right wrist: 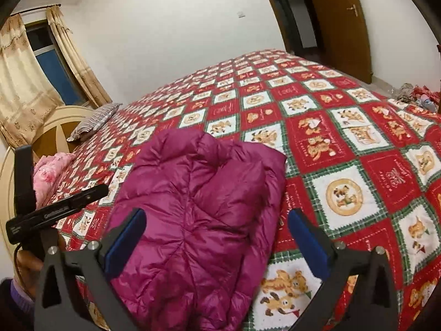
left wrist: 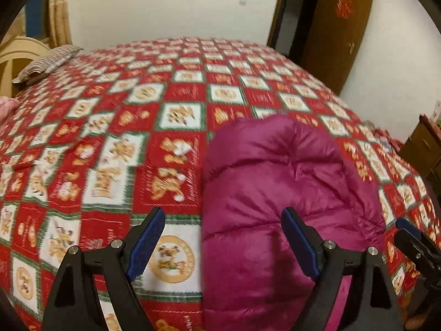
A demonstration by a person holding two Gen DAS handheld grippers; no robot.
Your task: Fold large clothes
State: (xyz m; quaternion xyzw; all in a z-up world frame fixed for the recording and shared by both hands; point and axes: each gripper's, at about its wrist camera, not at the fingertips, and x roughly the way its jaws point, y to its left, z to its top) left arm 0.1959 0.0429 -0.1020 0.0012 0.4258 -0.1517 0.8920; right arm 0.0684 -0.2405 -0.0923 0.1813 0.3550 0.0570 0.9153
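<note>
A magenta puffer jacket [left wrist: 275,193] lies folded into a thick bundle on the red checked bedspread [left wrist: 110,127], near the bed's front edge. My left gripper [left wrist: 223,237] hovers above the jacket's left side, open, with nothing pressed between its blue pads. In the right wrist view the same jacket [right wrist: 198,207] spreads out below my right gripper [right wrist: 216,234], which stands wide open above the cloth without gripping it. The right gripper's tip [left wrist: 413,242] shows at the right edge of the left wrist view. The left device [right wrist: 55,212] shows at the left of the right wrist view.
A striped pillow [right wrist: 93,121] and a pink bundle [right wrist: 52,173] lie by the cream headboard [right wrist: 60,127]. A brown door [right wrist: 339,22] stands open beyond the bed. A wooden cabinet [left wrist: 421,149] and a pile of items [right wrist: 413,93] sit at the right.
</note>
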